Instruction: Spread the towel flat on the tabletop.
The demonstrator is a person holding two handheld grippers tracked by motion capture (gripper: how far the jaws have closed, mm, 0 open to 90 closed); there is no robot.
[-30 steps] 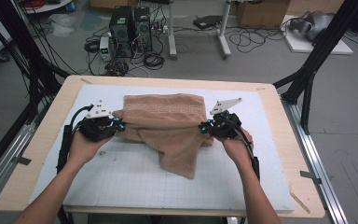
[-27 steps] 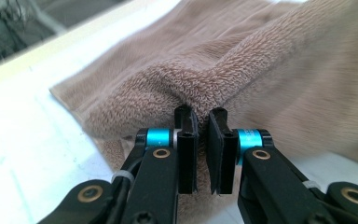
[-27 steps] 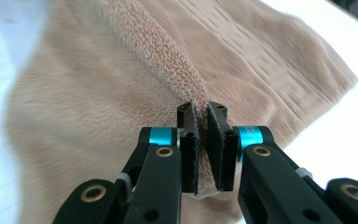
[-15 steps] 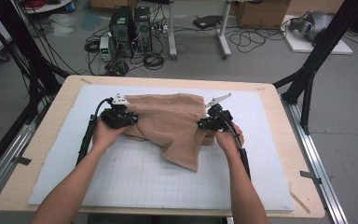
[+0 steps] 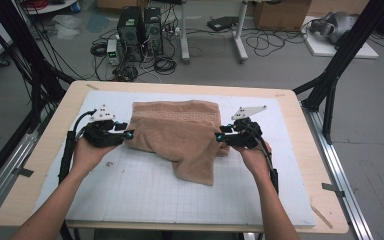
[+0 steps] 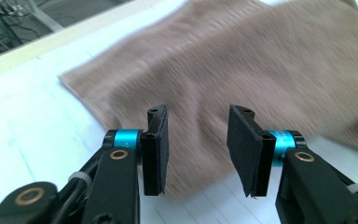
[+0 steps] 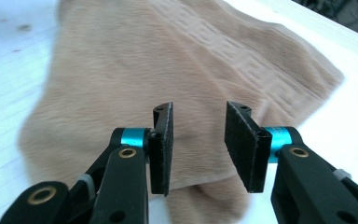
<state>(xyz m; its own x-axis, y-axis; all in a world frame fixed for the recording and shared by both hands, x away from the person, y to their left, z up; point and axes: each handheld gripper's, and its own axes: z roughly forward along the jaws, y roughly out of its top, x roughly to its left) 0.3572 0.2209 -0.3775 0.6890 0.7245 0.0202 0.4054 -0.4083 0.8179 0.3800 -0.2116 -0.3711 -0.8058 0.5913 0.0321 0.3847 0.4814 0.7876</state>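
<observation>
1. I see the tan towel (image 5: 180, 135) lying rumpled on the white mat (image 5: 145, 190) of the counter (image 5: 40, 165), one folded corner drooping toward me.
2. My left tongs (image 5: 128, 134) sit at the towel's left edge, jaws apart and empty, forearm angled in from below.
3. My right tongs (image 5: 220, 137) meet its right edge, jaws likewise apart, gripping nothing, wrist level.

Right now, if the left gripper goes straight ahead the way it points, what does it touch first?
Most likely the brown towel. The left gripper is open, with towel cloth directly ahead between its fingers; exact depth is unclear.
</observation>
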